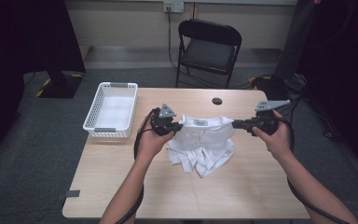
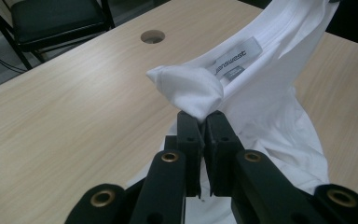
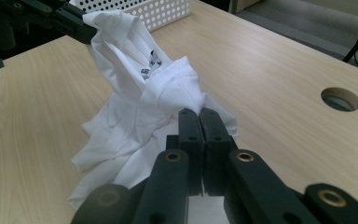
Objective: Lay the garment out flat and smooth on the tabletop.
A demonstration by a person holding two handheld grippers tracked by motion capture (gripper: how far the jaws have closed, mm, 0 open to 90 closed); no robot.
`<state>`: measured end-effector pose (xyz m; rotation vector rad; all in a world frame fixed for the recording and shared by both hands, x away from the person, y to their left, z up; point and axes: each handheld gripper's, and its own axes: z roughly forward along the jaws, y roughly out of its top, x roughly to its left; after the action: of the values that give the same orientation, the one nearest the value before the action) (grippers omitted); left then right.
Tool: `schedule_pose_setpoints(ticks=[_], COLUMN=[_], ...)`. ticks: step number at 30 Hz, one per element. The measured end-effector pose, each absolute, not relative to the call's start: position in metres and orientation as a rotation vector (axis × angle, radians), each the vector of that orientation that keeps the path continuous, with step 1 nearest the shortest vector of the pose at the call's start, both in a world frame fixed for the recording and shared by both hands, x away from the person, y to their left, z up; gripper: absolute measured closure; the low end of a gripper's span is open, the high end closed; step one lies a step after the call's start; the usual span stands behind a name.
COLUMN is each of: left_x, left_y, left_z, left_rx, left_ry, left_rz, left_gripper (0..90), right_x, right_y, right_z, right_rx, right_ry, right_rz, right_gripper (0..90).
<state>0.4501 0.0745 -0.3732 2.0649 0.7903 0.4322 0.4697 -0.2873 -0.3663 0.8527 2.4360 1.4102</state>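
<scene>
Your left gripper [image 2: 200, 122] and right gripper [image 3: 200, 119] are each pinching a shoulder of the white T-shirt [image 1: 203, 142], stretching its collar edge between them while the body is sagging onto the table [image 1: 121, 186].

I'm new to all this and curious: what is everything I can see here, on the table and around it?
T-shirt: one, white, mid-table, neckline stretched between both grippers, rest crumpled on the table.
Basket: one, white, perforated, table's far left.
Table: one, light wood, round hole near far edge.
Folding chair: one, black, behind table.
Left gripper: black, shut on shirt.
Right gripper: black, shut on shirt.
Hands: two, holding the grippers.
</scene>
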Motion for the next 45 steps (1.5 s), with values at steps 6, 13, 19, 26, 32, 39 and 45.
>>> schedule_pose_setpoints(ticks=[6, 13, 19, 26, 32, 39, 45], left_x=[0.462, 0.486, 0.524, 0.566, 0.523, 0.471, 0.438], left_y=[0.077, 0.086, 0.087, 0.074, 0.077, 0.078, 0.068], left_z=[-0.362, -0.348, -0.350, -0.354, -0.387, -0.433, -0.462], left_rx=[2.074, 2.081, 2.105, 1.936, 2.026, 2.111, 2.146], left_ry=[0.791, 0.800, 0.856, 1.023, 0.959, 0.924, 0.883], left_rz=[0.406, 0.350, 0.322, 0.673, 0.550, 0.445, 0.385], left_gripper=[86.4, 86.5, 86.8, 34.2, 24.1, 19.5, 18.9], right_x=[0.484, 0.511, 0.555, 0.591, 0.550, 0.489, 0.451], right_y=[-0.288, -0.291, -0.282, -0.263, -0.264, -0.270, -0.275], right_z=[-0.346, -0.328, -0.330, -0.323, -0.360, -0.414, -0.450], right_rx=[0.847, 0.847, 0.905, 1.089, 1.026, 1.017, 1.015], right_ry=[2.453, 2.504, 2.486, 2.094, 2.245, 2.359, 2.409], right_rz=[1.418, 1.462, 1.341, 1.312, 1.283, 1.240, 1.201], right_gripper=[89.1, 89.4, 89.9, 42.5, 32.4, 24.9, 20.9])
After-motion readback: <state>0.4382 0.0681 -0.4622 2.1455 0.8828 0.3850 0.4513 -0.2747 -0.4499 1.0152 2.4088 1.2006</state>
